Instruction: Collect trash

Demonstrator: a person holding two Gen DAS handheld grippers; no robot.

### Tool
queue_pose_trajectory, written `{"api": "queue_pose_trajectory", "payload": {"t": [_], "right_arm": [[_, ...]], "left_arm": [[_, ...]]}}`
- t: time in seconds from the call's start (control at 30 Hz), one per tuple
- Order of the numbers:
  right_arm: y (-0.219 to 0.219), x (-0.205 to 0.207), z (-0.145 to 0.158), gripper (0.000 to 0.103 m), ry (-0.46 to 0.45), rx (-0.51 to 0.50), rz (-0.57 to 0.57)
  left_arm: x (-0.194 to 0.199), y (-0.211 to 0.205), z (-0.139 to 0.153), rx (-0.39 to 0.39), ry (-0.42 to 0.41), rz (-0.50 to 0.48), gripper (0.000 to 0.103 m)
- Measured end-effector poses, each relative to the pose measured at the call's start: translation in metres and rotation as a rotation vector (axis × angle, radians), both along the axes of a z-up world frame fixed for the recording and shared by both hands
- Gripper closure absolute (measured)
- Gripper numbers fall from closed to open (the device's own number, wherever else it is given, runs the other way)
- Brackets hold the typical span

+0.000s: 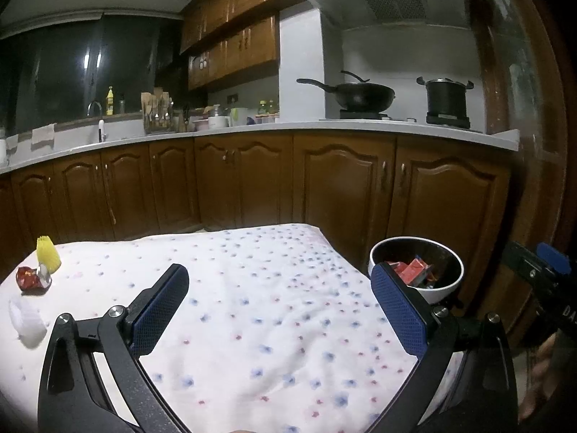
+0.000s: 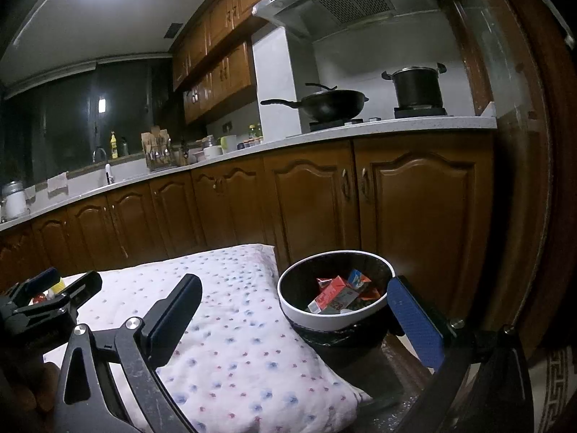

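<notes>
Only the left wrist view shows the remaining trash: a crushed red can (image 1: pixel 33 279), a yellow wrapper (image 1: pixel 48 250) and a white crumpled piece (image 1: pixel 27 321), all beyond the left gripper's (image 1: pixel 279 306) left finger, at the cloth's (image 1: pixel 252 306) far-left edge; its fingers are spread, empty, over bare cloth; the right gripper (image 2: pixel 294 312), likewise released, frames the bin (image 2: pixel 335 319) inside its right finger, cartons (image 2: pixel 337 294) within, just off the cloth's edge.

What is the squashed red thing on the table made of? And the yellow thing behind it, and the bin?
The squashed red can looks like thin metal: shiny, with a silvery end. The yellow cup seems to be pleated paper or soft silicone; the look leaves it open. The bin has a smooth, glossy white rim, probably plastic, with a crinkly black plastic liner inside.
</notes>
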State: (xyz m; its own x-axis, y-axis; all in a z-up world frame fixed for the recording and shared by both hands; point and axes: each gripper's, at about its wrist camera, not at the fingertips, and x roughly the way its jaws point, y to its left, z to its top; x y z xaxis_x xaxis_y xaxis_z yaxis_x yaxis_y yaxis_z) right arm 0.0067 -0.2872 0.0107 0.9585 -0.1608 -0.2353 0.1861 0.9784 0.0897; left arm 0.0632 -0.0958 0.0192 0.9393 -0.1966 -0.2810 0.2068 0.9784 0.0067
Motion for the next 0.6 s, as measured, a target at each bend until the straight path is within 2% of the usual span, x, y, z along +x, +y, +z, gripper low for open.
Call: {"api": "queue_pose_trajectory", "payload": {"t": [0.6], "right_arm": [[0.0007,-0.0005,0.0,0.0,-0.001,0.002,0.0]], "left_arm": [[-0.0011,-0.003,-0.0002,0.005,0.008,-0.004,0.0]]}}
